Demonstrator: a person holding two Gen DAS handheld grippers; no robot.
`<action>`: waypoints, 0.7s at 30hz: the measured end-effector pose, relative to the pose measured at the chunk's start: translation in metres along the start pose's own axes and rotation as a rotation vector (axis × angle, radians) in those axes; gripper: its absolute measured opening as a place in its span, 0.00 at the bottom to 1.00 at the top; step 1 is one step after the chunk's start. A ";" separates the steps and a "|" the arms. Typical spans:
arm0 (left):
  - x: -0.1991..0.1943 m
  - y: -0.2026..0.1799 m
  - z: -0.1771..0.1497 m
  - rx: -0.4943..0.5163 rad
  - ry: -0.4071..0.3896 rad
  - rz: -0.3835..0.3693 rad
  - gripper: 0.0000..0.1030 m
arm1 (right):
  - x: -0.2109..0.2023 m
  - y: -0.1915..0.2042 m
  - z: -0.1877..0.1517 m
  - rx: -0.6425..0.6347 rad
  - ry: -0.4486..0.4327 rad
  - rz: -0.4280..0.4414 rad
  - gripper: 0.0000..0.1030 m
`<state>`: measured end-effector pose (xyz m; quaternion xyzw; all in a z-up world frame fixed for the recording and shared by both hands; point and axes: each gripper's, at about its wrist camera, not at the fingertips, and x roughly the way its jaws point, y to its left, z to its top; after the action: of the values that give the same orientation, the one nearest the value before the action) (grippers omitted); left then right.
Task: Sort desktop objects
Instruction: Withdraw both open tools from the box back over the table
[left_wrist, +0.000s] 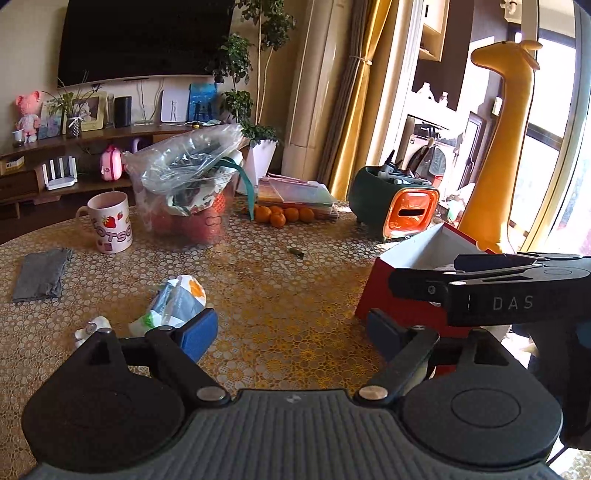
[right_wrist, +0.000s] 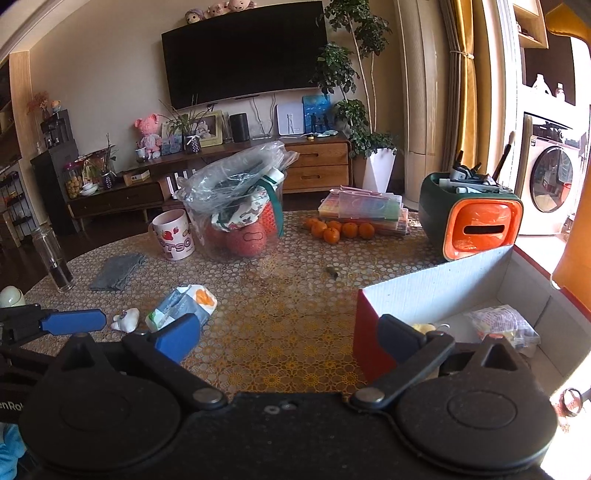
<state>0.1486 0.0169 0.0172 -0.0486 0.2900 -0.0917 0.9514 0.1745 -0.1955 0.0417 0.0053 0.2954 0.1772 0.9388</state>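
Your left gripper (left_wrist: 291, 332) and right gripper (right_wrist: 288, 338) both hover, jaws spread, empty. The wet-wipe pack (right_wrist: 183, 304) lies on the table (right_wrist: 295, 332) — soft, light, slippery film; pinch across its middle.

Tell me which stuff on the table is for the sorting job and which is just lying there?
For sorting:
red box
wipes packet
small white item
open left gripper
open right gripper

Probably just lying about:
mug
oranges
grey cloth
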 end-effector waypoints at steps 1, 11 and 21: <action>0.000 0.006 -0.001 -0.002 -0.005 0.009 0.91 | 0.004 0.006 0.001 -0.007 0.000 0.003 1.00; 0.012 0.077 -0.015 -0.026 -0.024 0.115 0.99 | 0.051 0.056 0.011 -0.060 0.022 0.045 1.00; 0.032 0.142 -0.036 -0.103 0.014 0.196 0.99 | 0.103 0.096 0.013 -0.104 0.070 0.084 1.00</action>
<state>0.1755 0.1481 -0.0506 -0.0680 0.3044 0.0167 0.9500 0.2285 -0.0697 0.0069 -0.0372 0.3179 0.2317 0.9186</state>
